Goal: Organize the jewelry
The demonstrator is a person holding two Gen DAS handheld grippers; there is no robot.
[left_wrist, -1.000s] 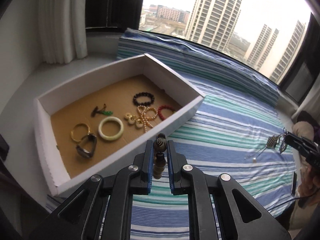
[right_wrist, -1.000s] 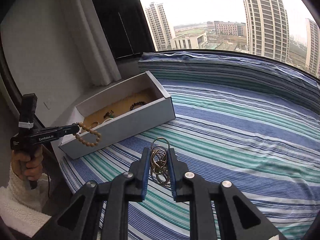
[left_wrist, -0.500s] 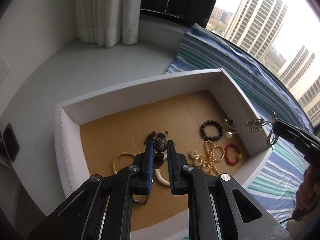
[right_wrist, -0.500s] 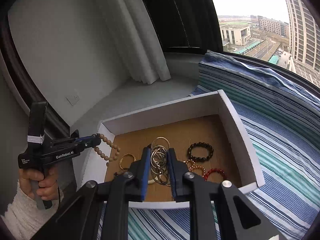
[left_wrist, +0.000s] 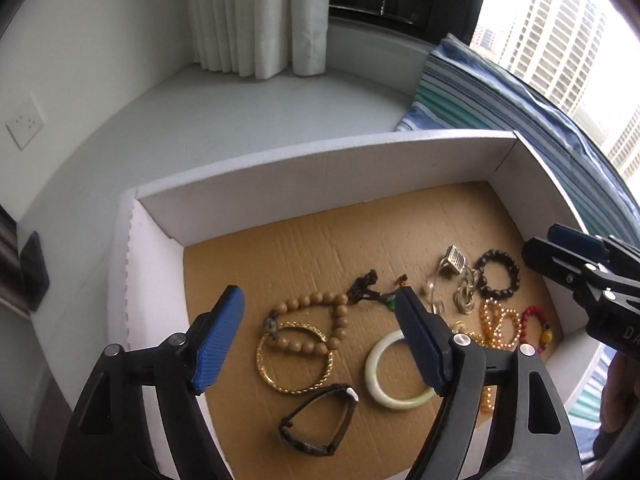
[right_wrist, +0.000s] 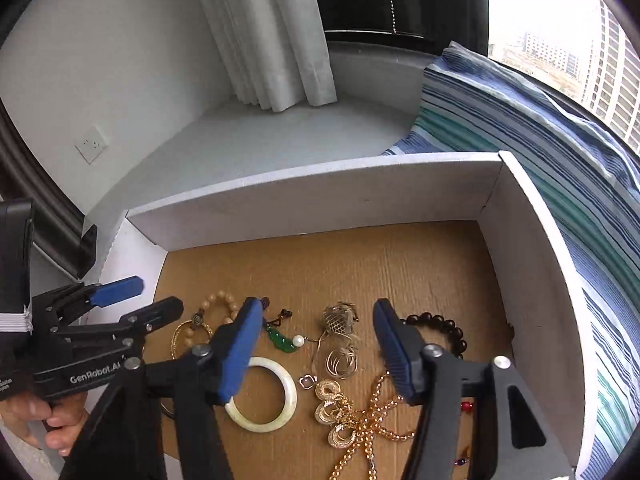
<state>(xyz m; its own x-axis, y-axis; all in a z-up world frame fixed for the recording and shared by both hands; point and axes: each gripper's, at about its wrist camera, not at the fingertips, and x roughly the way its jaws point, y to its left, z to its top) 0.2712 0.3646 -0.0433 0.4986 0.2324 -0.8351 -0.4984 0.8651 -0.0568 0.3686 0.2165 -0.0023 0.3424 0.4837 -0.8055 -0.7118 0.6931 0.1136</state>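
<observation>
- Grippers both spread wide and empty over the box [left_wrist: 328, 168]; left gripper [left_wrist: 320, 344], right gripper [right_wrist: 316, 350]
- tan beads [left_wrist: 320, 320] lie on the gold bangle [left_wrist: 294, 356]; silver rings [right_wrist: 340, 354] beside the jade bangle [right_wrist: 262, 396]

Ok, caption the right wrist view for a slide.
Open right claw above the white box, over the metal ring pendant, with the left claw open alongside.
</observation>
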